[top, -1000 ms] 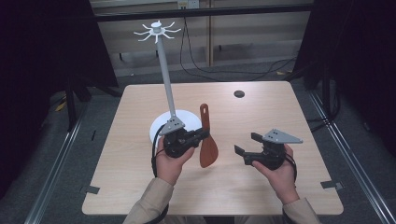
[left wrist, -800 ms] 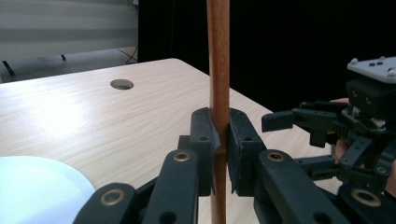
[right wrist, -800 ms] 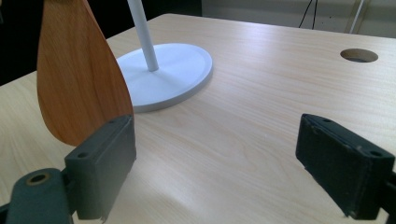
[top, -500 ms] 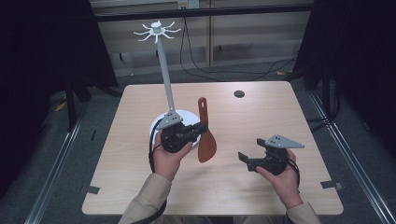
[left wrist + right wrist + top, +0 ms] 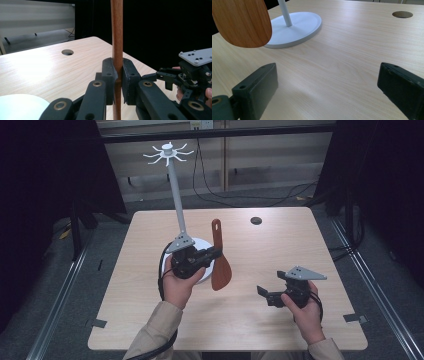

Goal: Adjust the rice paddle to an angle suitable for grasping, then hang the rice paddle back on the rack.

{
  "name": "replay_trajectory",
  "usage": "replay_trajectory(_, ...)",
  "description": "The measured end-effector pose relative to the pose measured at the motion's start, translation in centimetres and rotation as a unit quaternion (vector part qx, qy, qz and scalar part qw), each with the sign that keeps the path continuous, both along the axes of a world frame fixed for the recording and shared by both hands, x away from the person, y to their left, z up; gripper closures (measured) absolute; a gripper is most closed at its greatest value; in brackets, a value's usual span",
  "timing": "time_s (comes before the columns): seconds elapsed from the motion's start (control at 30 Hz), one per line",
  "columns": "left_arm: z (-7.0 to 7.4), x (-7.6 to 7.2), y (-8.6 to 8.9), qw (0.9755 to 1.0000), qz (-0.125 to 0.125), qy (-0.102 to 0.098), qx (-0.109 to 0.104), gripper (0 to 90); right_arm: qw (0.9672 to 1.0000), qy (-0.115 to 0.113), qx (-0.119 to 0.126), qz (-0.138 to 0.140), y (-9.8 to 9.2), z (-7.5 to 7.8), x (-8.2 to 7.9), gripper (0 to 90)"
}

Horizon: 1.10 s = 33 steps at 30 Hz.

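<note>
Holding a wooden spatula point(image 5: 220, 265) upright is where things stand, with the left claw point(image 5: 212, 256) pinching its handle partway up; the left gripper view has both pads pressed on the shaft point(image 5: 117, 37). The long axis runs near vertical: handle end up, blade point(image 5: 243, 21) down, hanging just above the desk point(image 5: 260, 265) beside the white stand's base point(image 5: 297, 27). My guess is it's headed for the hooks point(image 5: 169, 154) at the top of that stand, so the step in hand is the carry after pickup. Next move probably needs a lift and lining the handle end up with a hook. The right claw point(image 5: 266, 293) sits well apart, jaws just spread wide, nothing between them.
</note>
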<state>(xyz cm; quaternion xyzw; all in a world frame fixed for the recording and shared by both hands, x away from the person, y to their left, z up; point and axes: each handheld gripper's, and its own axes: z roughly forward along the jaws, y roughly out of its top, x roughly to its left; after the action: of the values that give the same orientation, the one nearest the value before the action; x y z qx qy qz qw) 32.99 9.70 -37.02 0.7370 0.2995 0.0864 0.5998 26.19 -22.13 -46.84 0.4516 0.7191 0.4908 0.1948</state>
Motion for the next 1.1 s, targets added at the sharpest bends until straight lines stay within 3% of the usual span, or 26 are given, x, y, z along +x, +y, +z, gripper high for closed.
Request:
replay_trajectory(0.2, 1.3, 0.1, 0.5, 0.9999, 0.009, -0.005, 0.009, 82.4, 1.0, -0.003, -0.002, 0.002, 0.0, 0.0, -0.1, 2.8)
replay_trajectory(0.33, 2.2, 0.3, 0.6, 0.9999, 0.008, -0.009, -0.002, 82.4, 1.0, -0.004, 0.001, 0.002, 0.0, 0.2, -0.1, 2.8)
replay_trajectory(0.6, 4.1, 0.9, 0.7, 0.9998, 0.014, -0.014, 0.0, 82.4, 1.0, -0.004, 0.0, 0.004, 0.0, 0.3, -0.1, 3.0)
replay_trajectory(1.1, 6.1, 1.5, 0.9, 0.9996, 0.012, -0.025, -0.001, 82.4, 0.9999, -0.007, 0.002, 0.007, -0.2, 0.4, -0.3, 3.2)
